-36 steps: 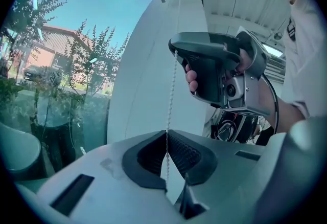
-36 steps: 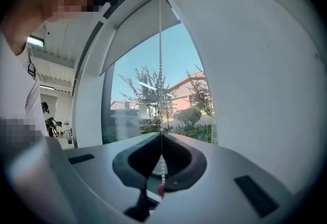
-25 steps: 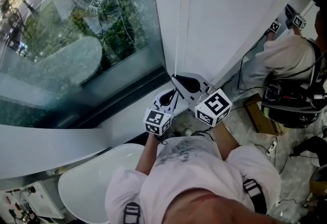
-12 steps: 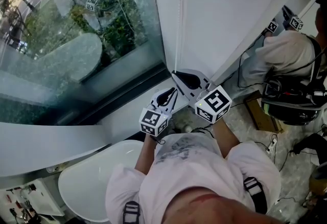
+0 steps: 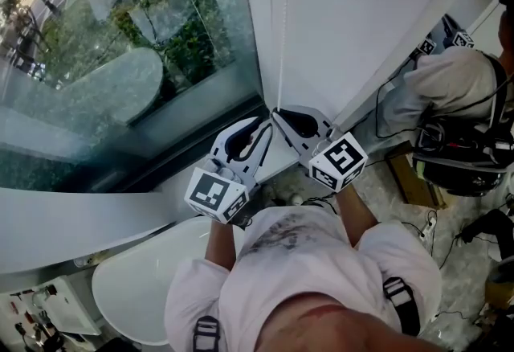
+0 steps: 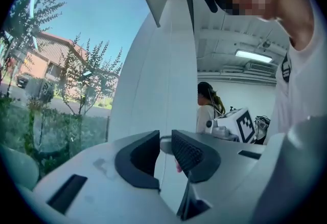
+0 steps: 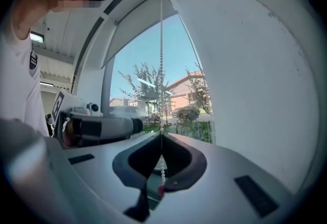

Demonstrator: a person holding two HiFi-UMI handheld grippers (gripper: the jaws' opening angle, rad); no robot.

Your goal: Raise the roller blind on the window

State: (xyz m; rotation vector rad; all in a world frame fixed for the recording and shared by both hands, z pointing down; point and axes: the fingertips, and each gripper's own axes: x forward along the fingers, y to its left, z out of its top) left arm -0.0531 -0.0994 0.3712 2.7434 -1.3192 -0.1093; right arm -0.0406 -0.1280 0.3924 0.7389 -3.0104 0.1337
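A white bead chain (image 5: 283, 29) hangs down beside the window glass (image 5: 120, 45). My right gripper (image 5: 277, 113) is shut on the bead chain (image 7: 161, 74), its jaw tips meeting on the beads in the right gripper view (image 7: 161, 135). Beside it, to the left, my left gripper (image 5: 262, 124) is open. In the left gripper view (image 6: 165, 141) the jaws stand a narrow gap apart, and a thin line of the chain runs through that gap. The roller blind (image 7: 135, 28) covers only the top of the window.
A white wall panel (image 5: 369, 13) borders the window on the right. Another person (image 5: 454, 85) with marker cubes works at the far right. A box (image 5: 405, 178) and cables lie on the floor. A white rounded seat (image 5: 136, 286) sits at my lower left.
My left gripper has risen and shifted left, coming up level with the right gripper beside the chain. The right gripper has stayed in place, shut on the chain.
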